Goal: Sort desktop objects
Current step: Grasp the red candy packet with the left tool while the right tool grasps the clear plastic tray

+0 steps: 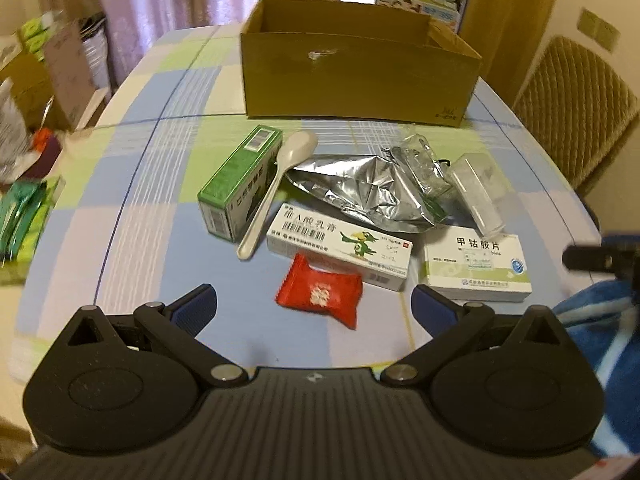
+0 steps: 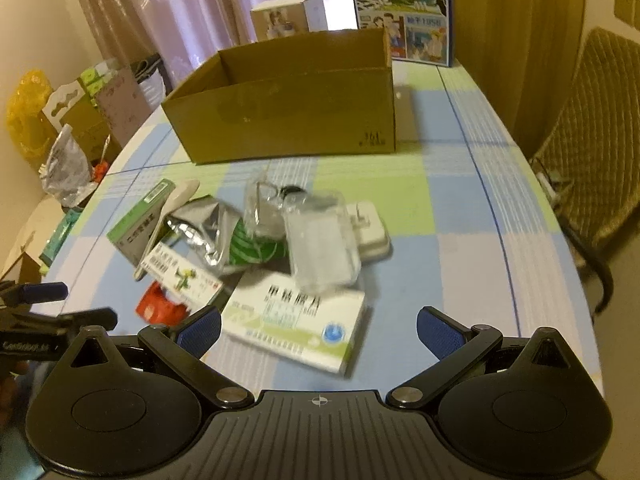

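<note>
A pile of objects lies on the checked tablecloth before an open cardboard box (image 1: pixel 356 68) (image 2: pixel 288 108): a green carton (image 1: pixel 238 184), a white spoon (image 1: pixel 276 184), a silver foil pouch (image 1: pixel 360 192), a white ointment box (image 1: pixel 340 250), a red candy packet (image 1: pixel 320 296), a white-green tablet box (image 1: pixel 476 266) (image 2: pixel 296 316) and a clear plastic case (image 1: pixel 476 196) (image 2: pixel 320 248). My left gripper (image 1: pixel 314 306) is open just above the candy packet. My right gripper (image 2: pixel 318 332) is open, just short of the tablet box. Both are empty.
A blue milk carton (image 2: pixel 404 12) and a small white box (image 2: pixel 288 16) stand behind the cardboard box. A woven chair (image 1: pixel 576 108) is at the table's right. Bags and boxes (image 2: pixel 72 128) are piled off the table's left edge. A white charger (image 2: pixel 370 232) lies behind the clear case.
</note>
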Tool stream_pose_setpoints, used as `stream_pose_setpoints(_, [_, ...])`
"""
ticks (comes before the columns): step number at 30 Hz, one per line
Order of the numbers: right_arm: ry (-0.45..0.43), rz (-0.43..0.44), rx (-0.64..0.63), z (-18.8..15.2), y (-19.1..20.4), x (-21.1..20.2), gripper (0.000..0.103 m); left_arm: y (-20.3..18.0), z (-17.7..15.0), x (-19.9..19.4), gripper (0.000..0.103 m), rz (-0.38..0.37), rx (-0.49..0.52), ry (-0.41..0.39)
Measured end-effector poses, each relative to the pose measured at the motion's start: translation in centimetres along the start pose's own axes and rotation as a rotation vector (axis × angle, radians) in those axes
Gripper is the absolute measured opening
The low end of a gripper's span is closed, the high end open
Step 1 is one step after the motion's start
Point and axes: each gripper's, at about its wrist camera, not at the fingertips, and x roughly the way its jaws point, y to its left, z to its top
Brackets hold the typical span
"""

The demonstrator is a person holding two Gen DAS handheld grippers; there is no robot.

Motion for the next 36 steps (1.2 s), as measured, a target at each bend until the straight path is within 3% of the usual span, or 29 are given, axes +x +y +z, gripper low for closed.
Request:
stream_pose_setpoints(10, [0.036, -0.04, -0.126, 3.4, 0.3, 4.0, 0.101, 0.4, 1.7, 4.5, 0.098, -0.058, 0.232, 0.116])
stream_pose_setpoints(14, [0.091, -0.03, -0.136, 3.5, 0.3, 5.9, 0.101, 0.4, 1.8, 6.6, 0.093, -0.114, 0.278, 0.187])
stream_pose_setpoints(21, [0.13, -0.006, -0.098, 3.9, -0.5, 6.8, 0.101, 0.3, 2.3, 9.4, 0.09, -0.125, 0.319, 0.265])
stream_pose_setpoints(25, [0.144, -0.003, -0.092, 4.1, -0.6, 7.2, 0.101, 0.4, 2.2, 10.7, 0.078, -0.119, 0.318, 0.306])
stream_pose_setpoints(30, [0.155, 0.001, -0.113, 4.2, -0.2, 7.6, 0.101, 0.3, 2.2, 10.6, 0.072, -0.122, 0.332, 0.283])
stream_pose_setpoints(34, [0.162, 0.006, -0.12, 4.3, -0.2, 8.0, 0.101, 0.2, 2.2, 10.2, 0.05, -0.127, 0.334, 0.256])
stream_pose_setpoints(36, [0.167, 0.012, -0.118, 4.4, -0.2, 8.2, 0.101, 0.3, 2.3, 10.2, 0.045, -0.131, 0.327, 0.252])
